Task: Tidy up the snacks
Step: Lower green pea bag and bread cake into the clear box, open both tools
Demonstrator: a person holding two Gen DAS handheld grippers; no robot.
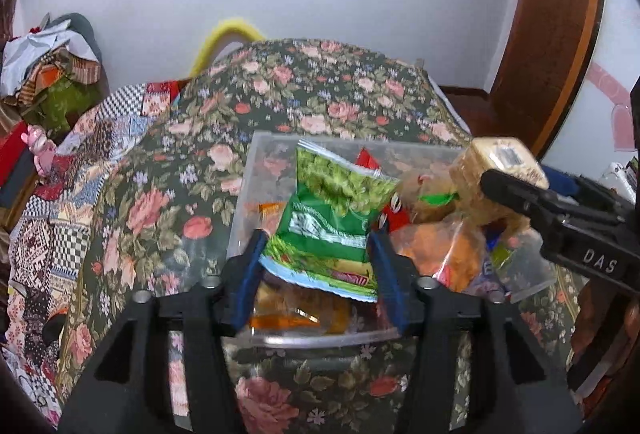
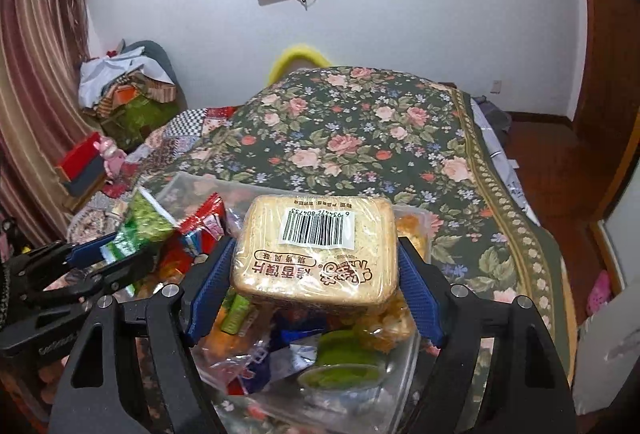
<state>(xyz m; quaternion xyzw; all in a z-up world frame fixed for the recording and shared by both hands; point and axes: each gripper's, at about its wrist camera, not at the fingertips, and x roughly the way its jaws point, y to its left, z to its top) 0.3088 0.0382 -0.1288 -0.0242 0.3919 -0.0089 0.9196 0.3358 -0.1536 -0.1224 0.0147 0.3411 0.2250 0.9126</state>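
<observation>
barcode label on the bread pack [image 2: 316, 254] reads 6934472804733.

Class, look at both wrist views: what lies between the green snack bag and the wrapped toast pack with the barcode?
A red snack packet stands between the green snack bag and the toast pack, all above the clear bin. The right wrist view shows it best.

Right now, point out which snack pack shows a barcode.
The tan rectangular toast-slice pack between the right tongs: white barcode label facing up. The green crinkly bag shows none.
</observation>
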